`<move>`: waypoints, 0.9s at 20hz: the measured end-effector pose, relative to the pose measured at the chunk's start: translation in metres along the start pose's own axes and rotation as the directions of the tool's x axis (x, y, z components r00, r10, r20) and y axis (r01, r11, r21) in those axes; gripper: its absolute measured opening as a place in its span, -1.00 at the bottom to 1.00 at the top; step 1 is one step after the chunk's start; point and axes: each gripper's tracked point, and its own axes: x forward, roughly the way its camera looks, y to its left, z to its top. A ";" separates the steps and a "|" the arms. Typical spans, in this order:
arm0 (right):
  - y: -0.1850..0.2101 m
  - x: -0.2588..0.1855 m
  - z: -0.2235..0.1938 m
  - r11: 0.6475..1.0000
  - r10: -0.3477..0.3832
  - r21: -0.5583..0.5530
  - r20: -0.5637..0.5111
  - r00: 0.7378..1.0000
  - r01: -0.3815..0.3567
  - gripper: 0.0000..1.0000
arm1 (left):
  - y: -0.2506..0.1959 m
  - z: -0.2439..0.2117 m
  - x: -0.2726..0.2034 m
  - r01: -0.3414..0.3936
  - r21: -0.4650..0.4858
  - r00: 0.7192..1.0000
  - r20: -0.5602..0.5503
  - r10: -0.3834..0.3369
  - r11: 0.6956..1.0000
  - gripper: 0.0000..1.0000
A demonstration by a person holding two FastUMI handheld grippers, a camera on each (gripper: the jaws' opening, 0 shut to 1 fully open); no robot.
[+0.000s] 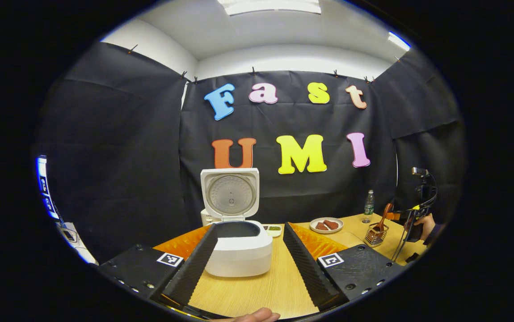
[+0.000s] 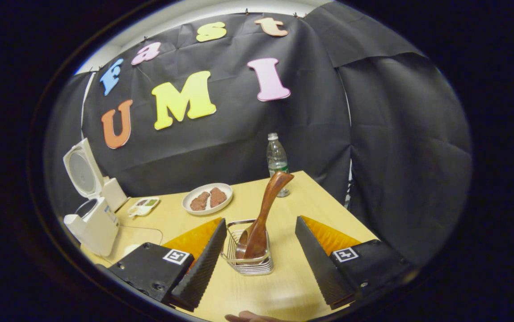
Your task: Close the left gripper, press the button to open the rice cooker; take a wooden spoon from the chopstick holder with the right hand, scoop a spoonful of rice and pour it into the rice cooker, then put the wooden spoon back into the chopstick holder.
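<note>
Both tongs gape: right tongs [image 2: 257, 264] straddle the holder [image 2: 248, 255], spoon [image 2: 263, 210] ungripped; cooker [image 1: 238, 241] open. Next: pinch the handle.

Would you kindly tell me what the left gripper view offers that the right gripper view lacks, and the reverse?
Left gripper view: the left gripper, fingers apart, faces the rice cooker head-on and looks into its pot, with a ceiling light above and a hand at the far right.
Right gripper view: the right gripper, fingers apart, frames the chopstick holder up close, the wooden spoon standing in it.
Shared: the cooker with its lid raised, the plate, the bottle, the small dish, and the spoon in its holder.
</note>
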 end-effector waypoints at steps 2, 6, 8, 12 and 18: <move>0.003 0.020 -0.004 0.999 0.015 0.045 -0.017 1.000 -0.014 1.00 | -0.001 -0.007 -0.008 -0.002 0.018 1.000 0.003 0.002 1.000 0.88; 0.006 0.061 -0.012 0.990 0.052 0.137 -0.068 0.996 -0.043 0.96 | -0.001 -0.012 -0.010 0.004 0.004 1.000 0.010 -0.004 1.000 0.91; 0.006 0.076 -0.012 0.983 0.058 0.179 -0.078 0.995 -0.043 0.90 | -0.001 -0.019 -0.008 0.012 -0.016 1.000 -0.003 -0.012 1.000 0.91; -0.009 0.095 -0.011 0.991 -0.020 0.131 -0.062 0.998 0.028 0.27 | 0.005 -0.030 0.002 -0.003 -0.019 0.999 -0.034 0.002 1.000 0.91; 0.008 0.077 0.006 0.990 0.020 0.138 -0.031 0.999 -0.016 -0.65 | 0.001 -0.042 -0.001 0.019 -0.020 0.998 -0.061 -0.020 1.000 0.91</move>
